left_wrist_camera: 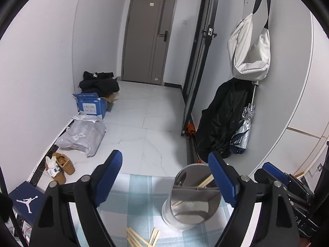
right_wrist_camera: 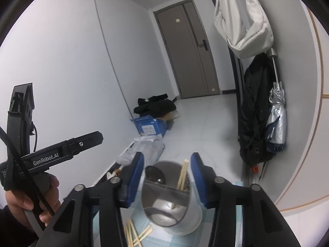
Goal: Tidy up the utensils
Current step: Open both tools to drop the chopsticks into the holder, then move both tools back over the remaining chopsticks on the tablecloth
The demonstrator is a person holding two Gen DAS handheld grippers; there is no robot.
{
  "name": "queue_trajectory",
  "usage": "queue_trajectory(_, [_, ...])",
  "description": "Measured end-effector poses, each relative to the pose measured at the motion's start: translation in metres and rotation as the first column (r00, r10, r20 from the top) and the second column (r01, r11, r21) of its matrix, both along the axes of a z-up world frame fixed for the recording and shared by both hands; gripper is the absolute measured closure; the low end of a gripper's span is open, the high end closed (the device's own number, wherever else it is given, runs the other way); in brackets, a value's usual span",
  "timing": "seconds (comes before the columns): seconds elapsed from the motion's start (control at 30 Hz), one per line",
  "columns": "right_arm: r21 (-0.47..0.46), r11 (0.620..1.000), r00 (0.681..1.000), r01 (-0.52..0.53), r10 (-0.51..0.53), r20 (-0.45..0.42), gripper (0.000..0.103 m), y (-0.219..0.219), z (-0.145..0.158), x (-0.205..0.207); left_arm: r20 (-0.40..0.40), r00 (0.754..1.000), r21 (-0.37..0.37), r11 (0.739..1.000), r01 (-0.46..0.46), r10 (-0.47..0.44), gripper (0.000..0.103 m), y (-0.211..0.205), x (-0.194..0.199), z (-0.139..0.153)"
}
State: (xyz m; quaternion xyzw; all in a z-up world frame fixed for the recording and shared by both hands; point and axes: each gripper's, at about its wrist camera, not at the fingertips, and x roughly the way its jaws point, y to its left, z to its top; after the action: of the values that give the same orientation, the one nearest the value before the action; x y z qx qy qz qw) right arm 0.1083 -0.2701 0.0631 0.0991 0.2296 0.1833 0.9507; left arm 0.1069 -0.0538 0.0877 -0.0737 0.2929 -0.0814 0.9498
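Note:
A shiny metal utensil holder stands on a blue-checked cloth, with pale wooden chopsticks leaning inside it. More chopsticks lie loose on the cloth in front. My left gripper is open, and the holder sits low beside its right finger. One blue pad of the right gripper shows at the right. In the right wrist view my right gripper is open, the holder just ahead between its fingers, untouched. Inside it are chopsticks and a spoon. Loose chopsticks lie below.
A person's hand holds the left tool at the left. Beyond the cloth is white tiled floor with a blue box, grey bags, brown shoes and a shoe box. A dark coat and umbrella hang on the right wall.

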Motion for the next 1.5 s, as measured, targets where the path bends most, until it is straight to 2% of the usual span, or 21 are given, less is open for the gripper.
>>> queue_trajectory(0.17, [-0.003, 1.0, 1.0, -0.009, 0.009, 0.013, 0.042, 0.009, 0.0, -0.023, 0.016, 0.998, 0.007, 0.999, -0.053, 0.053, 0.012, 0.01, -0.022, 0.0])
queue_trajectory(0.33, [-0.009, 1.0, 0.999, -0.023, 0.023, 0.039, 0.034, 0.019, -0.001, -0.046, 0.032, 0.997, 0.006, 0.997, -0.076, 0.076, 0.012, 0.02, -0.042, -0.003])
queue_trajectory(0.43, [-0.015, 0.999, 0.998, -0.032, 0.033, 0.055, 0.031, 0.025, -0.003, -0.057, 0.044, 0.994, 0.006, 0.995, -0.098, 0.098, 0.009, 0.024, -0.052, -0.006])
queue_trajectory(0.5, [-0.028, 0.999, 0.997, -0.038, 0.04, 0.063, 0.03, 0.03, -0.006, -0.065, 0.052, 0.992, 0.01, 0.993, -0.117, 0.116, 0.003, 0.027, -0.058, -0.01])
queue_trajectory(0.67, [-0.058, 0.997, 0.997, -0.057, 0.06, 0.057, 0.027, 0.044, -0.017, -0.08, 0.053, 0.988, 0.014, 0.99, -0.144, 0.143, 0.003, 0.037, -0.072, -0.022])
queue_trajectory(0.73, [-0.061, 0.997, 0.997, -0.057, 0.06, 0.053, 0.023, 0.048, -0.022, -0.083, 0.047, 0.988, 0.017, 0.988, -0.15, 0.149, 0.003, 0.041, -0.076, -0.027])
queue_trajectory(0.87, [-0.079, 0.995, 0.998, -0.054, 0.057, 0.032, 0.022, 0.055, -0.031, -0.087, 0.036, 0.988, 0.027, 0.988, -0.154, 0.153, 0.003, 0.046, -0.083, -0.038])
queue_trajectory(1.03, [-0.099, 0.993, 0.998, -0.061, 0.061, -0.004, 0.02, 0.064, -0.049, -0.091, -0.007, 0.989, 0.031, 0.989, -0.148, 0.148, 0.003, 0.05, -0.085, -0.059])
queue_trajectory(1.13, [-0.116, 0.991, 0.997, -0.065, 0.061, -0.037, 0.018, 0.07, -0.063, -0.091, -0.059, 0.987, 0.011, 0.988, -0.151, 0.152, 0.003, 0.055, -0.083, -0.077])
queue_trajectory(1.27, [-0.149, 0.987, 0.993, -0.066, 0.05, -0.11, 0.018, 0.075, -0.089, -0.086, -0.15, 0.979, -0.041, 0.988, -0.146, 0.139, 0.003, 0.064, -0.079, -0.103])
queue_trajectory(1.4, [-0.19, 0.979, 0.984, -0.08, 0.047, -0.173, 0.018, 0.08, -0.112, -0.08, -0.193, 0.971, -0.033, 0.988, -0.15, 0.141, 0.003, 0.07, -0.077, -0.12])
queue_trajectory(1.5, [-0.206, 0.971, 0.973, -0.119, 0.072, -0.219, 0.018, 0.087, -0.128, -0.075, -0.24, 0.961, -0.058, 0.986, -0.155, 0.137, 0.003, 0.078, -0.071, -0.129])
